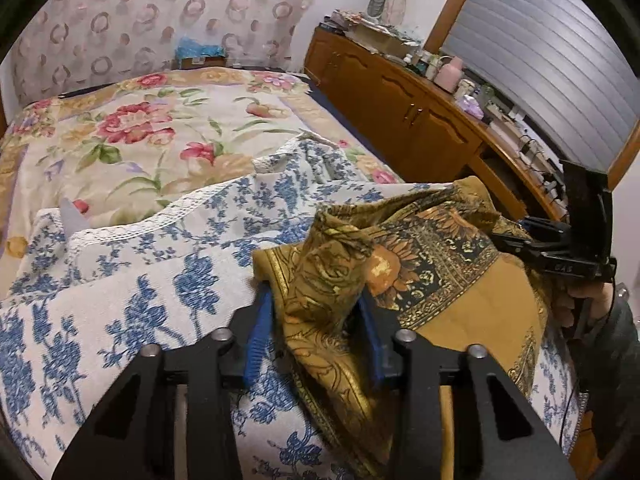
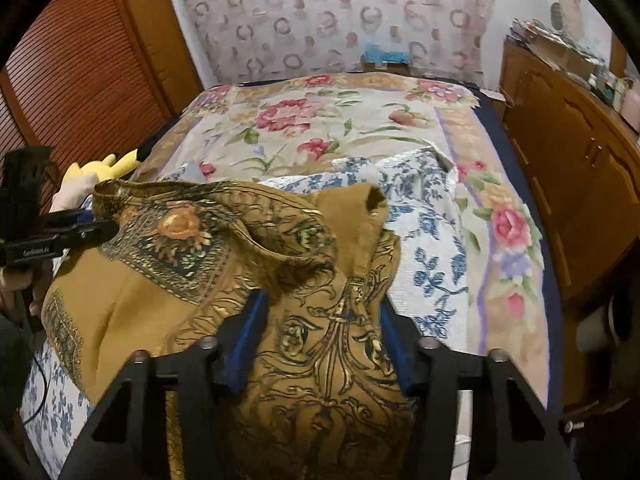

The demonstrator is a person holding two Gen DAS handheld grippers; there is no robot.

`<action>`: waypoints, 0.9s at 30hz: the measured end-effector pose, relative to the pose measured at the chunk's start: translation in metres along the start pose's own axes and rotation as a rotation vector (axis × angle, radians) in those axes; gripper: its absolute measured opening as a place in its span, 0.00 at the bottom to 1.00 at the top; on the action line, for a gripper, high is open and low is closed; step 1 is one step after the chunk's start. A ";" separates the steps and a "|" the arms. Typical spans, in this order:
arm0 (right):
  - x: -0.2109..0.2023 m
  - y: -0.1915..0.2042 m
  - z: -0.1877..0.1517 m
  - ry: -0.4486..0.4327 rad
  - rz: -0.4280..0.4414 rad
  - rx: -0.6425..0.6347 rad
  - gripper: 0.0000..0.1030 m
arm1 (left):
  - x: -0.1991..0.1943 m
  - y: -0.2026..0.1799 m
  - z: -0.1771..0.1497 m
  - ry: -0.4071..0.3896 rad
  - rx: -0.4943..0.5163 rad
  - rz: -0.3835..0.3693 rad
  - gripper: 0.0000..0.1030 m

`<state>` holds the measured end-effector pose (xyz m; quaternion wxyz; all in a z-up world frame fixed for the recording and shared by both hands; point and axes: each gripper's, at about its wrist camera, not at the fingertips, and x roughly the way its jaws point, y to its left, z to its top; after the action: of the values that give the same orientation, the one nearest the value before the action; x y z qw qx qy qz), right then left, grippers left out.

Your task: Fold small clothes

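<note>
Left gripper [image 1: 316, 320]: held low over the bed, pointing toward the far wall; its blue fingers [image 1: 256, 332] are clamped on a bunched fold of the garment.
Right gripper [image 2: 320, 332]: held at about the same height, also pointing toward the far wall; its blue fingers [image 2: 240, 344] pinch another bunch of the same garment.
Right hand [image 1: 580, 304]: seen from the left camera, wrapped around its gripper's handle at the garment's right edge.
Garment [image 1: 432, 264]: mustard cloth with dark ornate borders and a sunflower print, lifted and sagging between the two grippers, crumpled, above the blue-flowered cloth.
Blue-flowered cloth [image 1: 160, 280]: white, lace-edged, rumpled across the near end of the bed.
Bedspread [image 2: 320, 120]: floral, lies flat and bare beyond the cloth, up to the curtained wall.
Right edge: wooden cabinet [image 2: 580, 160] stands near the bed, a narrow gap between.
Left edge: yellow plush toy [image 2: 108, 166] beside the slatted wooden door [image 2: 80, 60].
</note>
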<state>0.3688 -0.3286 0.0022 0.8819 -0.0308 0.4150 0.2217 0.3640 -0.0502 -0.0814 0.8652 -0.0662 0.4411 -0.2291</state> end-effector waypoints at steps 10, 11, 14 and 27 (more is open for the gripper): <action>-0.029 0.012 -0.011 -0.114 0.017 -0.061 0.17 | -0.057 -0.024 -0.003 -0.123 0.042 -0.042 0.07; -0.033 0.016 -0.012 -0.125 0.018 -0.068 0.16 | -0.068 -0.028 -0.005 -0.144 0.051 -0.045 0.07; -0.056 0.033 -0.011 -0.176 0.033 -0.104 0.16 | -0.099 -0.035 -0.013 -0.202 0.061 -0.039 0.07; -0.083 0.169 0.032 -0.329 0.154 -0.417 0.15 | -0.256 0.034 -0.086 -0.459 -0.097 0.140 0.06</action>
<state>0.2748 -0.1989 0.1069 0.8925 -0.1437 0.2129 0.3708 0.1781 0.1034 0.0437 0.9523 -0.1272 0.2468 -0.1264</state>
